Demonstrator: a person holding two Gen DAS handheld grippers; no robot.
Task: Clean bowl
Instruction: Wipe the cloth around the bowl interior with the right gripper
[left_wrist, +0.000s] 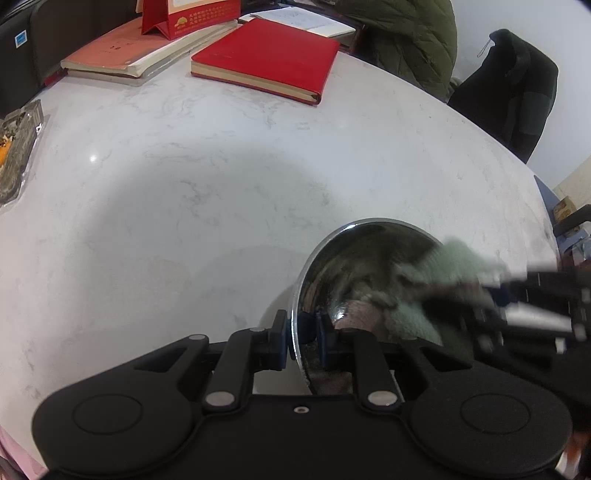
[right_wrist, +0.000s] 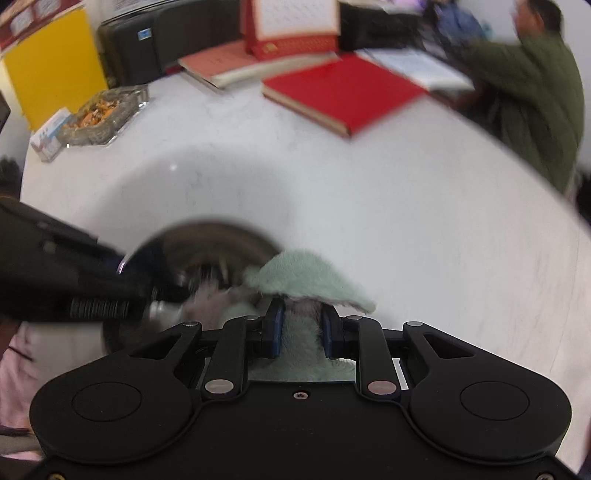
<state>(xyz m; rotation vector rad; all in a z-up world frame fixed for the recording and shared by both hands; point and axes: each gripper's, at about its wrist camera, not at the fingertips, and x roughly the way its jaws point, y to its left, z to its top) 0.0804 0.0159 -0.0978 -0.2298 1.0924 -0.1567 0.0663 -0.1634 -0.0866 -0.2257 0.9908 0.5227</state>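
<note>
A shiny metal bowl (left_wrist: 354, 273) is tipped up on its side above the white marble table (left_wrist: 184, 184). My left gripper (left_wrist: 303, 332) is shut on the bowl's near rim, one pad outside and one inside. A pale green fluffy cloth (left_wrist: 443, 266) is pushed into the bowl, blurred. My right gripper (right_wrist: 301, 328) is shut on that cloth (right_wrist: 306, 280), which bunches over its fingers and spreads into the bowl (right_wrist: 207, 251). In the right wrist view the left gripper's black body comes in from the left at the bowl's rim.
A red notebook (left_wrist: 266, 55) and a stack of books (left_wrist: 140, 48) with a red desk calendar lie at the table's far side. A glass ashtray (right_wrist: 103, 114) sits far left. A person in a green jacket (right_wrist: 535, 92) sits behind the table, beside a dark chair (left_wrist: 517, 85).
</note>
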